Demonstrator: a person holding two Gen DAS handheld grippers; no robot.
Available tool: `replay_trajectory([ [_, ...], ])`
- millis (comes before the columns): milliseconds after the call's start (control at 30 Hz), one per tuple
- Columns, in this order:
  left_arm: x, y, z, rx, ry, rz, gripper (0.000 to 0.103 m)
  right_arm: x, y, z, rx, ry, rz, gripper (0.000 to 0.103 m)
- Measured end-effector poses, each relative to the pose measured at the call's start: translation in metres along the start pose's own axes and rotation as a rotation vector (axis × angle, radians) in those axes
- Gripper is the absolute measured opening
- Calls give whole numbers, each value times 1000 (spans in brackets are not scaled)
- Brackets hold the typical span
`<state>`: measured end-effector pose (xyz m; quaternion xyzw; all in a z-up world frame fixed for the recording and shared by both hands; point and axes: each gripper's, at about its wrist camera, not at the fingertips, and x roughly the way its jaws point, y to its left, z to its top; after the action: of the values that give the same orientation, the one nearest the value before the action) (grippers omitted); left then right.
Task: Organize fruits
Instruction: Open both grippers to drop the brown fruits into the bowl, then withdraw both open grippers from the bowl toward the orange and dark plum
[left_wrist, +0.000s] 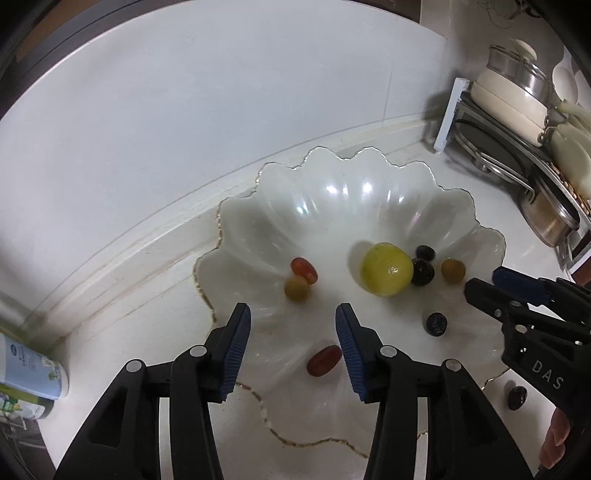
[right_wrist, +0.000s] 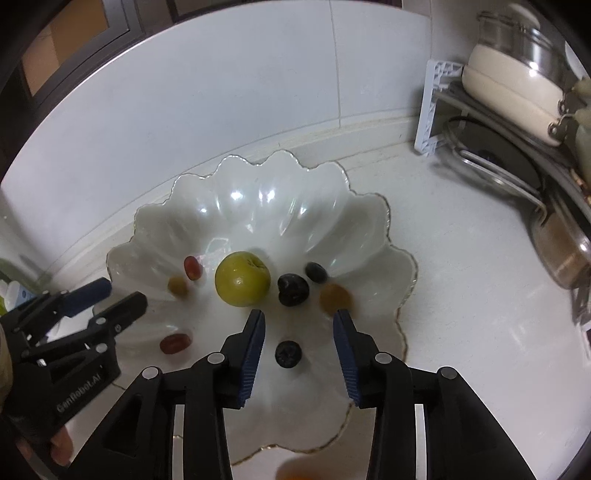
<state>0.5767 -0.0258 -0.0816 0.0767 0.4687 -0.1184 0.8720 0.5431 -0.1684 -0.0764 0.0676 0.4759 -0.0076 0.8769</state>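
A white scalloped bowl (left_wrist: 332, 173) (right_wrist: 258, 177) stands on the counter by the wall. In it lie a large yellow-green round fruit (left_wrist: 386, 269) (right_wrist: 242, 278), a red grape (left_wrist: 304, 270) touching a green grape (left_wrist: 295, 288), two dark grapes (left_wrist: 422, 271), a blurred yellow-brown grape (right_wrist: 334, 297), a blueberry (right_wrist: 288, 353) and a second red grape (left_wrist: 324, 360). My left gripper (left_wrist: 293, 325) (right_wrist: 123, 291) hangs open over the bowl's near left side, the second red grape just beside its right pad. My right gripper (right_wrist: 299, 321) (left_wrist: 484, 280) is open, the blueberry lying free between its fingers.
One dark fruit (left_wrist: 516, 397) lies on the counter outside the bowl's right rim. A rack with pots and lids (right_wrist: 517, 110) fills the right corner. A labelled bottle (left_wrist: 29, 369) stands at the left. A blurred orange thing (right_wrist: 295, 470) shows at the bottom edge.
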Motion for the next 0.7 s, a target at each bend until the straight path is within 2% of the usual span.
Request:
replay_trajectory([
  [100, -10, 0, -1, -8, -17, -3, 56, -12, -1, -2, -7, -26, -11, 40],
  [233, -32, -1, -2, -9, -69, 10, 60, -30, 0, -4, -20, -66, -10, 40],
  [300, -44, -2, -3, -13, -97, 18, 67, -41, 0, -6, -21, -90, -10, 40],
  [400, -60, -2, -3, -13, -125, 21, 72, -58, -1, -7, -17, -127, -1, 40],
  [700, -107, -11, -12, -10, -206, 18, 76, -105, -3, -18, -21, -219, 25, 40],
])
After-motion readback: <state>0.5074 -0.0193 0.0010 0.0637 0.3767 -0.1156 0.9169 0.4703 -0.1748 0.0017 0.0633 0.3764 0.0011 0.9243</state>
